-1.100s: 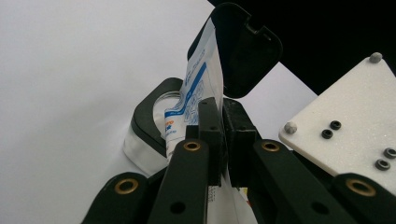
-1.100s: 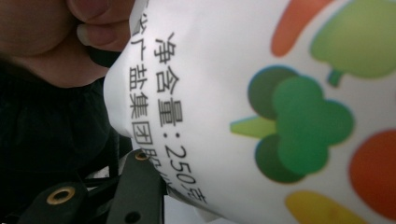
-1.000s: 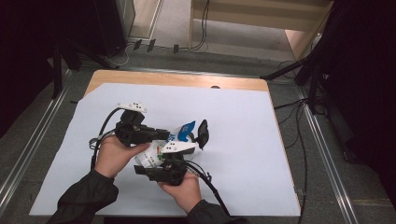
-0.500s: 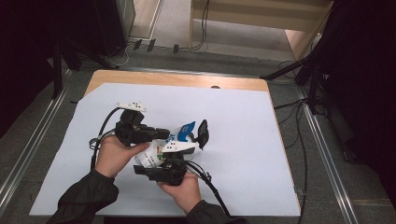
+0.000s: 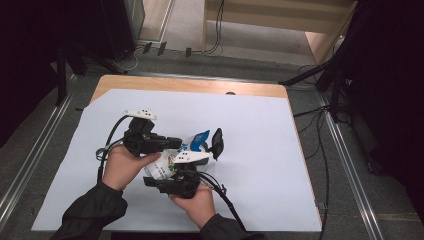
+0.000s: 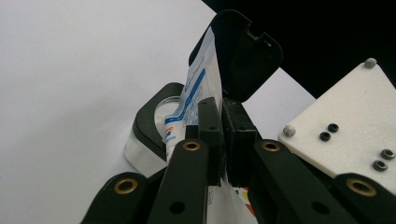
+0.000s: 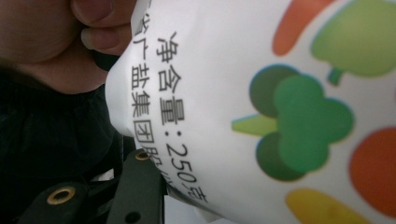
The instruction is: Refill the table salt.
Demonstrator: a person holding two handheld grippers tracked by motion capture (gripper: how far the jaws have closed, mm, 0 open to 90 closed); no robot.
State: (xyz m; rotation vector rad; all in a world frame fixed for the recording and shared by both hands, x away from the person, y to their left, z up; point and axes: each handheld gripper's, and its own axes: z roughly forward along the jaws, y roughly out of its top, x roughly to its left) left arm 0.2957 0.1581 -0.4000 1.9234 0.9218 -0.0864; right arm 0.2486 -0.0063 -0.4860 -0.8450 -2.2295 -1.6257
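A white pouch [image 5: 192, 142] with blue print and a black flip lid [image 5: 217, 142] is held above the mat between both grippers. My left gripper [image 5: 175, 143] reaches in from the left, and in the left gripper view my left gripper [image 6: 222, 107] is shut on the pouch's thin upper film [image 6: 194, 88]. The lid [image 6: 247, 51] stands open beside the black spout ring [image 6: 149, 116]. My right gripper [image 5: 167, 175] grips the pouch's lower body from below. The right gripper view shows the pouch [image 7: 261, 93] very close, printed with vegetables, pressed against one black jaw.
A pale blue mat [image 5: 260, 150] covers the wooden table [image 5: 190, 86]. Cables [image 5: 222, 192] trail from the grippers towards the near edge. Metal rails [image 5: 350, 165] run along the floor at both sides, and dark stands [image 5: 325, 75] are at the back right.
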